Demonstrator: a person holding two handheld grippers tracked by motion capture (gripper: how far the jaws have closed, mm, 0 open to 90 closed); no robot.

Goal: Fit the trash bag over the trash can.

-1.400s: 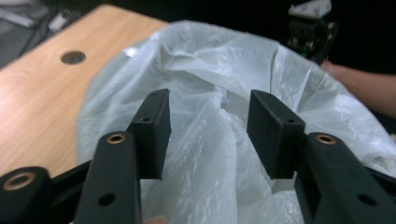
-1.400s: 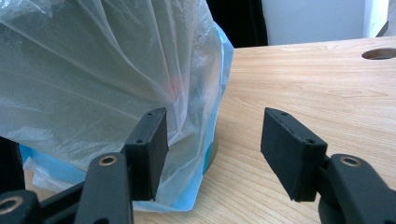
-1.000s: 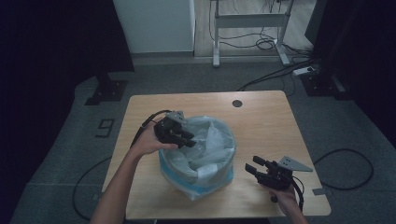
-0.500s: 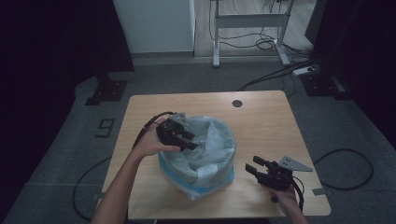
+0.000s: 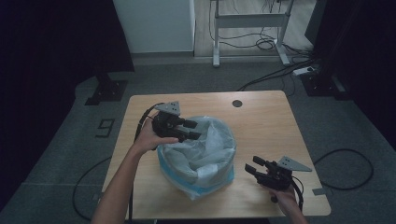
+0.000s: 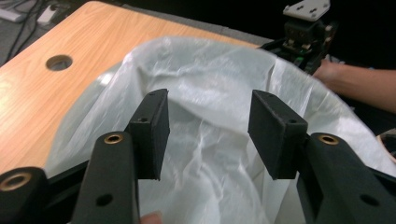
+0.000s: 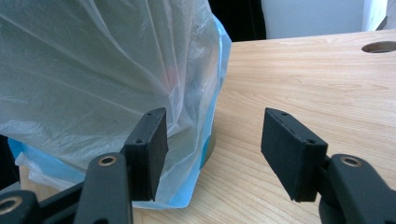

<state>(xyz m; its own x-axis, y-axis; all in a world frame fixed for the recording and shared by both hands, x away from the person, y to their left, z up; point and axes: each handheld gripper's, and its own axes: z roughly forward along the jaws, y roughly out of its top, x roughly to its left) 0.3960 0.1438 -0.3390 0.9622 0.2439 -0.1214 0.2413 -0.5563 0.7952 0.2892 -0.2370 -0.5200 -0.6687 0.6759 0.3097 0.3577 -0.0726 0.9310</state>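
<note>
A round bin lined with a thin white plastic bag stands in the middle of the wooden table, with a blue layer showing at its base. My left gripper hovers over the bin's far-left rim, open, its jaws spread above the bag's mouth with nothing between them. My right gripper rests low at the bin's right side near the table's front edge, open and empty. In the right gripper view the bag's draped wall sits just left of the jaws. The right gripper also appears beyond the bag in the left gripper view.
A cable hole lies in the table's far side. The table's right part is bare wood. Beyond the table are a desk frame, floor cables and a dark stand base.
My left gripper has lifted slightly and shifted toward the bin's far-left rim. The right gripper has stayed where it was.
</note>
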